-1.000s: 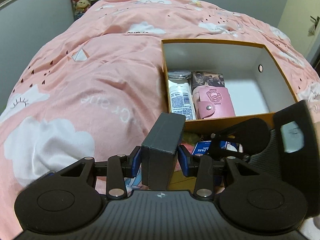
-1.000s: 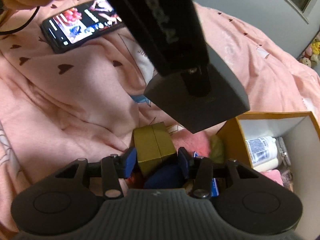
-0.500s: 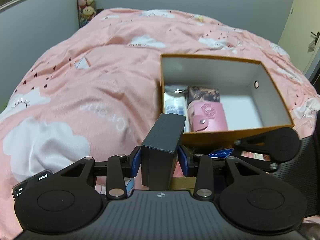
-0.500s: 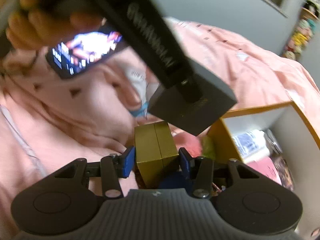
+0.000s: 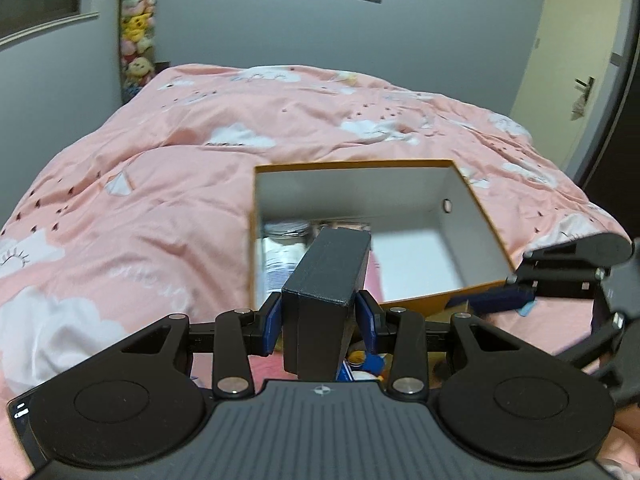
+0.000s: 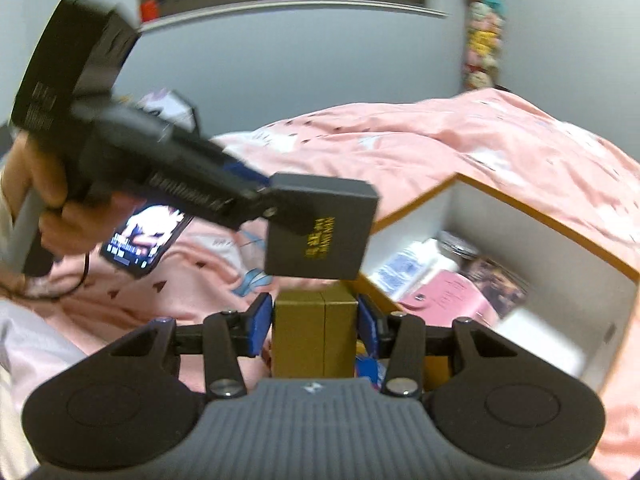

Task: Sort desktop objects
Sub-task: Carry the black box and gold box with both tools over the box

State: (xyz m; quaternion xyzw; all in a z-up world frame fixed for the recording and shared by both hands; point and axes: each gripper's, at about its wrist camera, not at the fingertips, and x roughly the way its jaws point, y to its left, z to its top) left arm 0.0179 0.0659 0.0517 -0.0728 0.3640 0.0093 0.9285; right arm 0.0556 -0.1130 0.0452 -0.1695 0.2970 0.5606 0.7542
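Note:
My left gripper (image 5: 320,320) is shut on a dark grey box (image 5: 326,292) and holds it in the air at the near left corner of the orange storage box (image 5: 352,165). The same grey box (image 6: 320,232), with gold lettering, shows in the right wrist view. My right gripper (image 6: 314,326) is shut on a gold box (image 6: 314,336), lifted beside the storage box (image 6: 540,220). Inside the storage box lie a white bottle (image 6: 400,268), a pink card wallet (image 6: 448,300) and a dark printed pack (image 6: 492,276).
A pink cloud-print duvet (image 5: 160,200) covers the bed. A lit phone (image 6: 148,240) with a cable lies on it at left. Small blue and yellow items (image 5: 364,364) lie below the grippers. Plush toys (image 5: 136,40) stand in the far corner.
Both grippers have risen with their boxes and tilted up toward the room. The grey box now hangs over the storage box's near left corner.

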